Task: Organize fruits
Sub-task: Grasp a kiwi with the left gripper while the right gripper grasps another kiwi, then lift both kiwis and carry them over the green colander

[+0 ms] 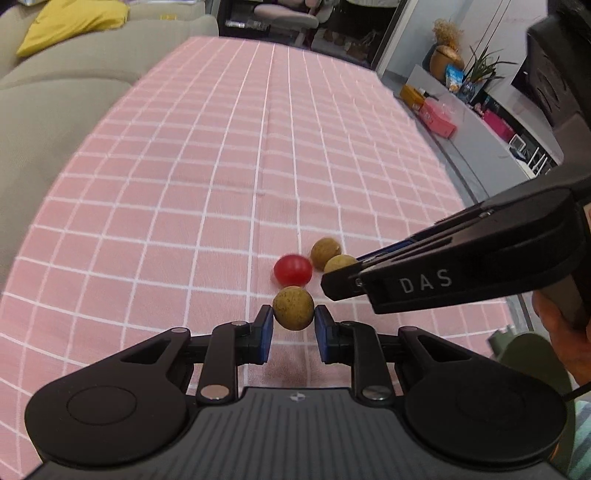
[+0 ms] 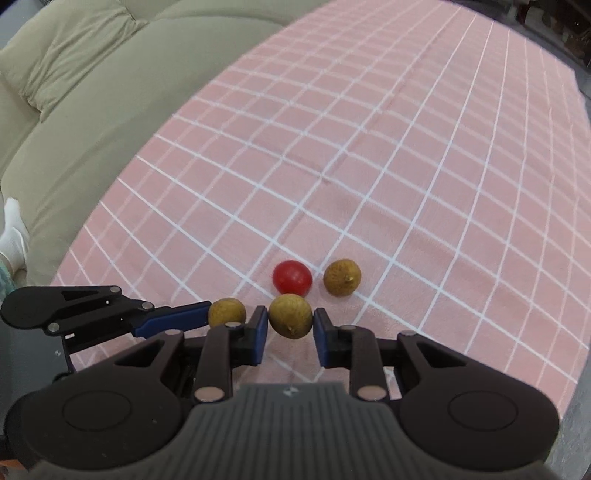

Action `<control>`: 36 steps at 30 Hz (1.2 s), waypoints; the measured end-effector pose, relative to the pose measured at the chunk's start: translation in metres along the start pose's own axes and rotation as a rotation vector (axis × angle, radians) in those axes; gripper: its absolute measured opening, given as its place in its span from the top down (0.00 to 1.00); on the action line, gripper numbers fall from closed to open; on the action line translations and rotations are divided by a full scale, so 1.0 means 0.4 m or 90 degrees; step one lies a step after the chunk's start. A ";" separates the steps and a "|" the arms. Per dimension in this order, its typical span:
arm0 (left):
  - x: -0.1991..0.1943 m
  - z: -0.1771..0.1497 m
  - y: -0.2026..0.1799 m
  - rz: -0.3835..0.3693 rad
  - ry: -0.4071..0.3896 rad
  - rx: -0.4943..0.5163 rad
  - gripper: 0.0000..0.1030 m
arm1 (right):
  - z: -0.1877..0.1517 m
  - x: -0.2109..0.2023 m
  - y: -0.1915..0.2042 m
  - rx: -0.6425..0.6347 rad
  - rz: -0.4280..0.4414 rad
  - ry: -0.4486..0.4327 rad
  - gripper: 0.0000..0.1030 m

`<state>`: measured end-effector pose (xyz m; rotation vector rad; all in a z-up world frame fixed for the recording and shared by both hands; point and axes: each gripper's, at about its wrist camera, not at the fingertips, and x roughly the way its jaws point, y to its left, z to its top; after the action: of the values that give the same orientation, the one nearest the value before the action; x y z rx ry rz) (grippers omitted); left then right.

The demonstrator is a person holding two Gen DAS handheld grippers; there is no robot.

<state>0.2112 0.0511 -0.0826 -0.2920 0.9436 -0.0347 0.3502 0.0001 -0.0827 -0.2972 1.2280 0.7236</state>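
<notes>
Fruits: three round, tan-brown, rough-skinned longans and one smooth, glossy red cherry tomato (image 2: pixel 292 277), all on or just above a pink cloth with a white grid (image 2: pixel 406 155) that covers the table. First longan (image 1: pixel 293 308), speckled and matte, sits pinched between the blue pads of the left gripper (image 1: pixel 293 320), whose jaws are closed on it. Second longan (image 2: pixel 290 316), with a small dark stem nub low on its skin, is clamped in the same way between the blue pads of the right gripper (image 2: pixel 290 325). Third longan (image 2: pixel 342 277), stem nub facing the camera, rests free on the cloth just right of the tomato in the right wrist view, a narrow gap between them. The tomato lies directly beyond both held fruits, close to them. Both grippers are black plastic with hinged linkages and ribbed grey bodies; they converge on the same small cluster, and in the left wrist view the right gripper's black finger crosses in front of its held longan, hiding part of it. Surroundings: a beige upholstered sofa (image 2: pixel 74 122) along the table's left edge, a yellow cushion (image 1: pixel 70 22) on it, and a grey shelf (image 1: pixel 476 122) with boxes and plants at right.
</notes>
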 end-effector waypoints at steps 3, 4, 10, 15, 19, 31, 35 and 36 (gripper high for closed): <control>-0.048 0.005 -0.005 -0.001 -0.020 0.004 0.74 | -0.012 -0.052 0.013 0.009 -0.001 -0.030 0.78; -0.066 0.007 -0.008 -0.002 -0.027 0.005 0.74 | -0.017 -0.070 0.018 0.011 0.000 -0.039 0.78; -0.171 0.009 -0.041 -0.010 -0.060 0.025 0.74 | -0.061 -0.177 0.059 0.019 0.000 -0.094 0.78; -0.245 -0.006 -0.067 -0.031 -0.076 0.046 0.74 | -0.111 -0.266 0.086 0.039 0.007 -0.140 0.78; -0.287 -0.019 -0.076 -0.053 -0.079 0.052 0.74 | -0.163 -0.331 0.097 0.062 0.012 -0.171 0.78; -0.352 -0.078 -0.136 -0.154 -0.067 0.106 0.74 | -0.396 -0.465 0.081 0.119 -0.039 -0.216 0.78; -0.349 -0.102 -0.171 -0.204 -0.052 0.110 0.74 | -0.479 -0.476 0.068 0.137 -0.066 -0.206 0.78; -0.345 -0.108 -0.177 -0.214 -0.049 0.113 0.74 | -0.501 -0.478 0.063 0.144 -0.073 -0.203 0.78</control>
<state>0.1022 -0.0052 0.0215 -0.2825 0.8014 -0.4107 0.1550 -0.1613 0.0322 -0.0607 0.9686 0.5050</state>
